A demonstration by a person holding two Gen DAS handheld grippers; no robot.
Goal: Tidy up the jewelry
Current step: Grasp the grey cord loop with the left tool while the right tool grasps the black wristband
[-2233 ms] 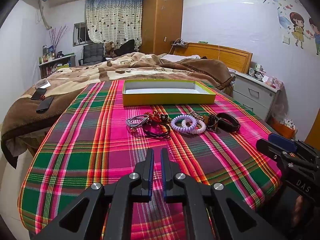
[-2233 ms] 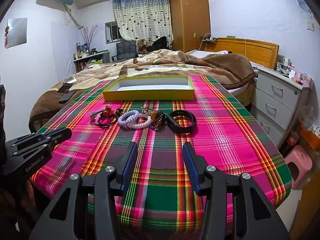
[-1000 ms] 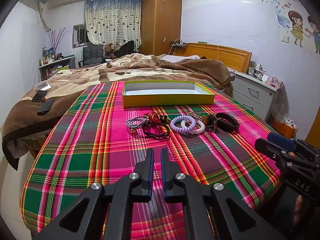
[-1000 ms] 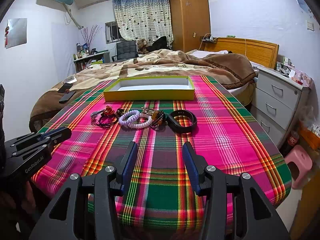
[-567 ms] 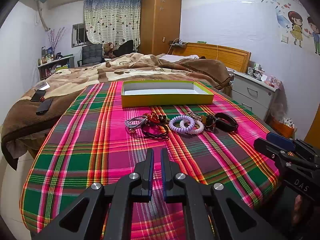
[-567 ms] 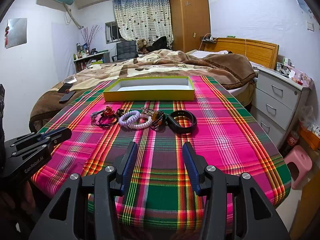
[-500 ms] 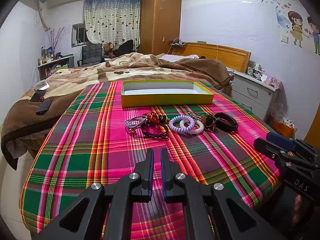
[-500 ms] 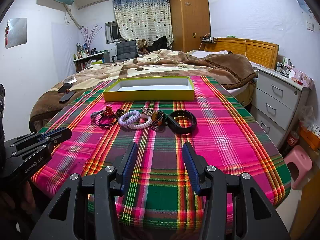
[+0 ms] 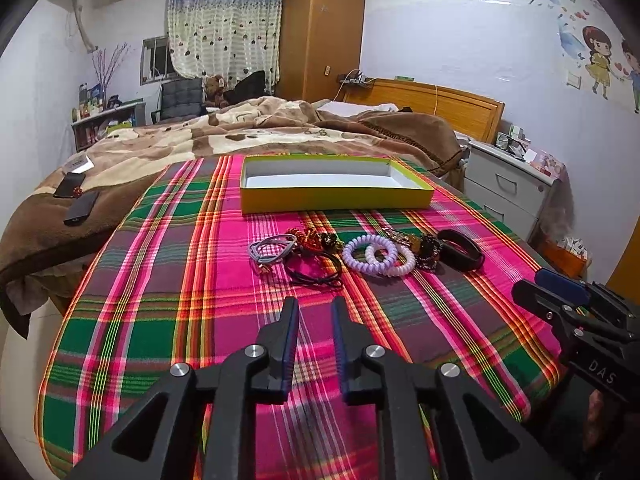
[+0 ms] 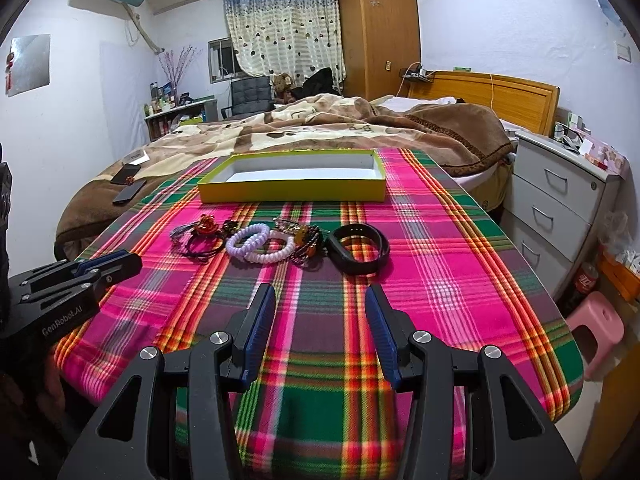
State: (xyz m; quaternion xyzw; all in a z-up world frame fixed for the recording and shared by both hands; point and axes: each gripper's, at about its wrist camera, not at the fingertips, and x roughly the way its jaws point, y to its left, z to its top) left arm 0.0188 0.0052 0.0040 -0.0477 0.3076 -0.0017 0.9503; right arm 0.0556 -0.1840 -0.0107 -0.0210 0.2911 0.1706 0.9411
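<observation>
Left wrist view: left gripper [image 9: 313,312] hovers over the plaid cloth [image 9: 160,280], jaws parted by a narrow gap, holding nothing. The jewelry lies in a row straight ahead of the tips, its long axis running left-right across the line of approach, between the jaws and the yellow box [image 9: 336,196]. Nearest the left tips: black cord loop [image 9: 314,270] and grey wire bangle [image 9: 270,249], with a red-gold beaded piece [image 9: 310,237] just behind. Two lilac coil bracelets [image 9: 378,255] overlap mid-row; the black band [image 9: 460,254] ends it on the right. Box is open (looks empty, white inside). Right wrist view: right gripper [image 10: 320,312] jaws are spread wide, also holding nothing, tips aimed between the coil bracelets [image 10: 260,244] and the black band [image 10: 358,254]. The band lies flat, a thick oval ring, touching a dark beaded bracelet [image 10: 306,246]. My read: right takes the band end, left takes the cord end, each lifting forward to the box [image 10: 294,190].
</observation>
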